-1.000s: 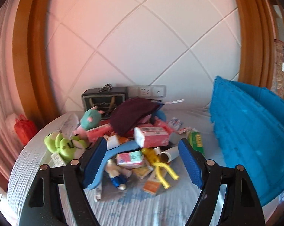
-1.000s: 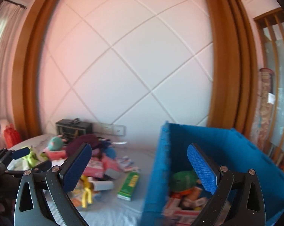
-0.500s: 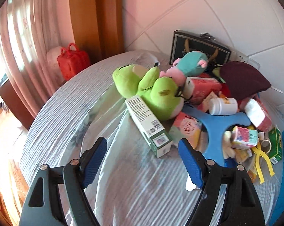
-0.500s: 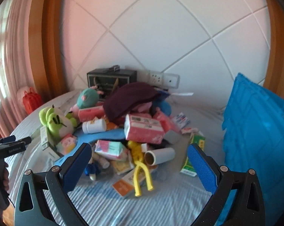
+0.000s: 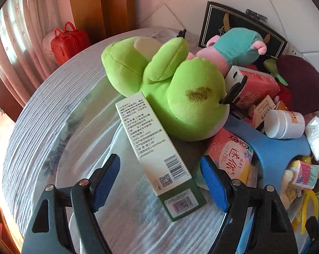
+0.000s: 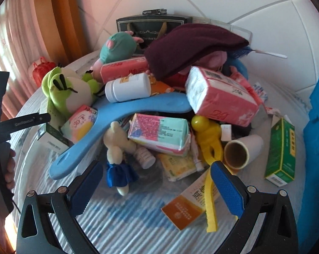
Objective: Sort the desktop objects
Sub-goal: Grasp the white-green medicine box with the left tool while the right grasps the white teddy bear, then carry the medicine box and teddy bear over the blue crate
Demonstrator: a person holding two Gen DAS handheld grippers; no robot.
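The left gripper (image 5: 159, 182) is seen closing around the near end of a white-and-green carton (image 5: 157, 154), its pads not yet touching. The right gripper (image 6: 157, 190) is held wide and empty over the pile. Behind the carton, a green plush frog (image 5: 176, 93) lies near the desk's (image 5: 32, 127) left edge.

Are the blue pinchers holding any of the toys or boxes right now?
No, nothing is held. The left gripper is closing around the white and green box without pressing it yet. The right gripper is open above the pile.
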